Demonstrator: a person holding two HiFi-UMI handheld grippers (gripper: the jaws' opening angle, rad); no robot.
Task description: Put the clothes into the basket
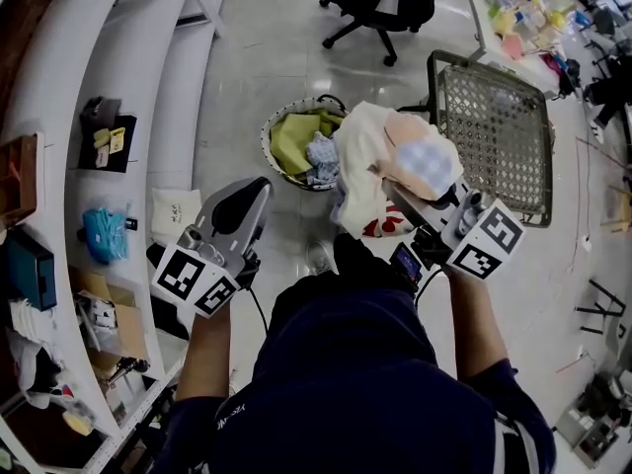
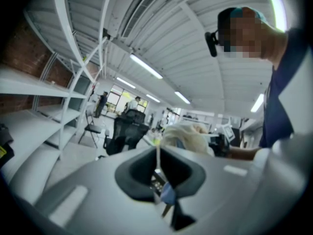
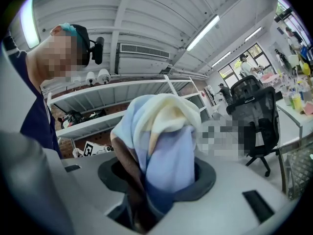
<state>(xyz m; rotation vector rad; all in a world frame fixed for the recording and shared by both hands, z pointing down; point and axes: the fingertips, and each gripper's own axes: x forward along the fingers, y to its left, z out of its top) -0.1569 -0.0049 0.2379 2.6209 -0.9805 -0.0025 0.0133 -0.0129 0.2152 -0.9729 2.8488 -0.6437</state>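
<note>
A round laundry basket [image 1: 269, 134] stands on the floor, with a green cloth [image 1: 291, 141] and a blue-white cloth [image 1: 322, 156] inside. My right gripper [image 1: 420, 200] is shut on a cream and peach garment [image 1: 370, 161], held bunched up just right of the basket's rim. In the right gripper view the garment [image 3: 164, 141] rises out of the right gripper [image 3: 156, 180] and hides its jaws. My left gripper [image 1: 252, 200] hovers left of the garment, near the basket's front; its jaws look shut with no cloth in them. The left gripper view shows the left gripper [image 2: 159, 180] and the garment [image 2: 186, 133] beyond it.
White shelving [image 1: 109, 146] with boxes and small items runs along the left. A tall wire-mesh basket [image 1: 494, 136] stands right of the laundry basket. A black office chair [image 1: 380, 3] sits behind it, and a cluttered table [image 1: 523, 13] is at the far right.
</note>
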